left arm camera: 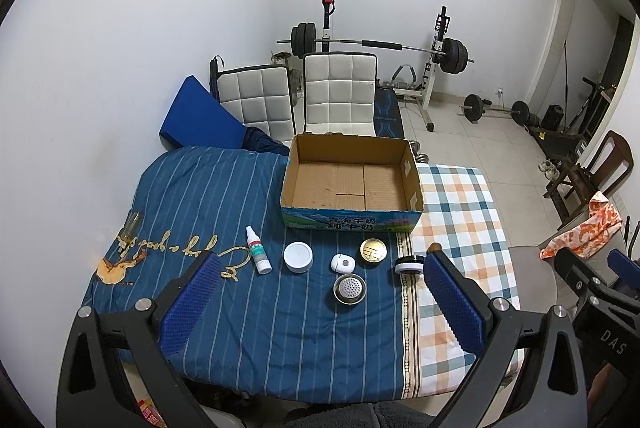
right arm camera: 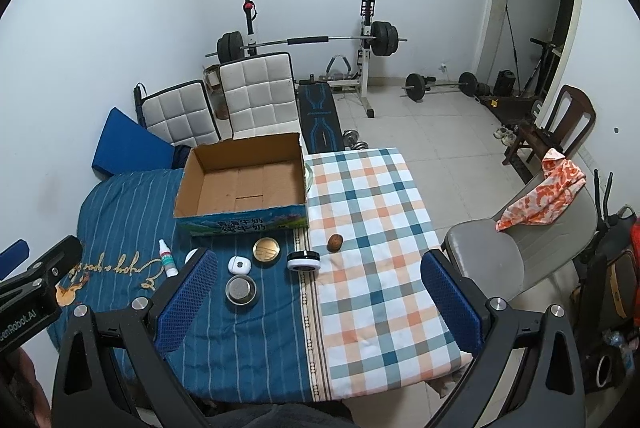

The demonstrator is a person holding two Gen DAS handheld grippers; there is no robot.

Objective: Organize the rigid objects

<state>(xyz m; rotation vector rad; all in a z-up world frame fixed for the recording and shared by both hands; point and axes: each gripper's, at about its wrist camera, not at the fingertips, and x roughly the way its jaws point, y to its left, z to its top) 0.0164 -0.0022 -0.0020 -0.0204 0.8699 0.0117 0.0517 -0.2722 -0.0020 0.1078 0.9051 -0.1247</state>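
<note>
An empty cardboard box stands at the back of the cloth-covered table. In front of it lie a white spray bottle, a white round jar, a small white case, a gold round lid, a metal strainer cup, a black-and-white round tin and a brown nut-like object. My left gripper and right gripper are both open, empty, above the table's near side.
A clear glass lies at the table's left edge. Two white chairs and a blue cushion stand behind the table. A grey chair with an orange cloth is at the right. A weight bench stands behind.
</note>
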